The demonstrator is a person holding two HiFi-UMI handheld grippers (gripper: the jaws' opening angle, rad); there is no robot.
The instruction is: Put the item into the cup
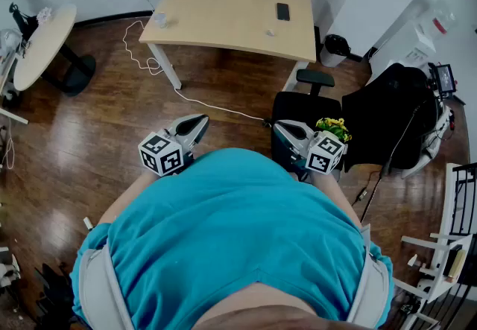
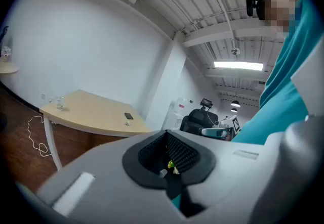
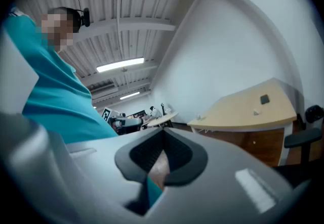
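The left gripper (image 2: 167, 142) has its jaws drawn together, the dark ribbed pads meeting with nothing clamped between them. The right gripper (image 3: 163, 139) is closed the same way and is also empty. In the head view both are held close against the person's teal shirt (image 1: 231, 239), the left gripper (image 1: 200, 122) and the right gripper (image 1: 281, 127) pointing out over the wooden floor (image 1: 97, 135), well apart from the table. Just beyond the right gripper are a black office chair (image 1: 307, 103) and a small plant with yellow flowers (image 1: 333, 127). A white cable (image 1: 141, 49) trails across the floor towards the pale wooden table (image 1: 223, 1) at the far side. On that table the item (image 1: 270, 32) lies near the front edge, a tiny whitish thing too small to make out in shape, just below a dark phone (image 1: 282, 11). The cup (image 1: 159, 19), a clear glass, stands upright at the table's left corner, well apart from the item. A round table (image 1: 41, 42) sits further left.
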